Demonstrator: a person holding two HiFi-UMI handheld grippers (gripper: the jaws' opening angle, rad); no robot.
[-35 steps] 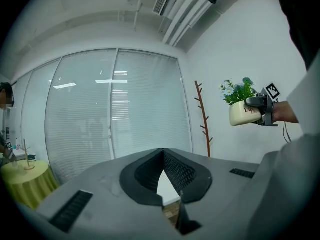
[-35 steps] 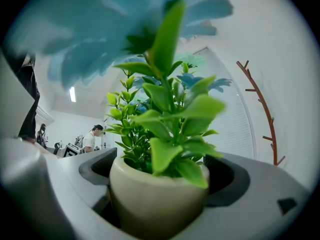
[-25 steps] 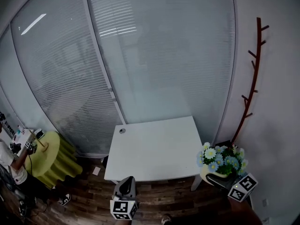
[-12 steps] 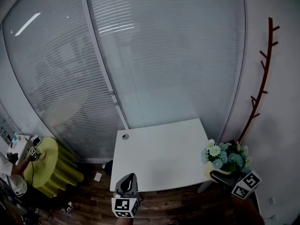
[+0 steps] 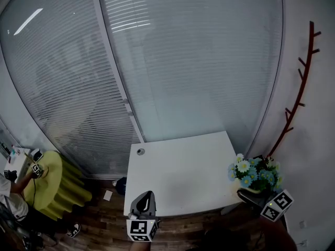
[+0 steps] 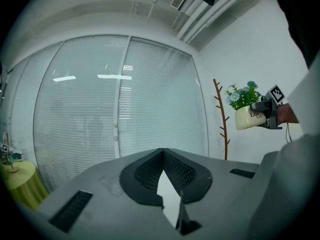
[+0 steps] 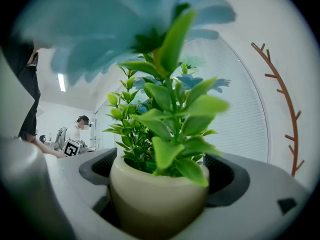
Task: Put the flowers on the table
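I'm clamping the potted flowers (image 5: 252, 172) in the right gripper (image 5: 250, 195), hovering off the table (image 5: 183, 166) at its four o'clock corner. The left gripper (image 5: 145, 202) is idling, jaws together and empty. I'm aiming to carry the pot upright toward ten o'clock and set it flat before releasing.

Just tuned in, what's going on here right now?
A person holds a gripper in each hand. The right gripper is shut on a cream pot of flowers, carried in the air. In the head view it shows just off the right front corner of the white table, not set down yet. The left gripper is shut and empty, by the table's front edge.
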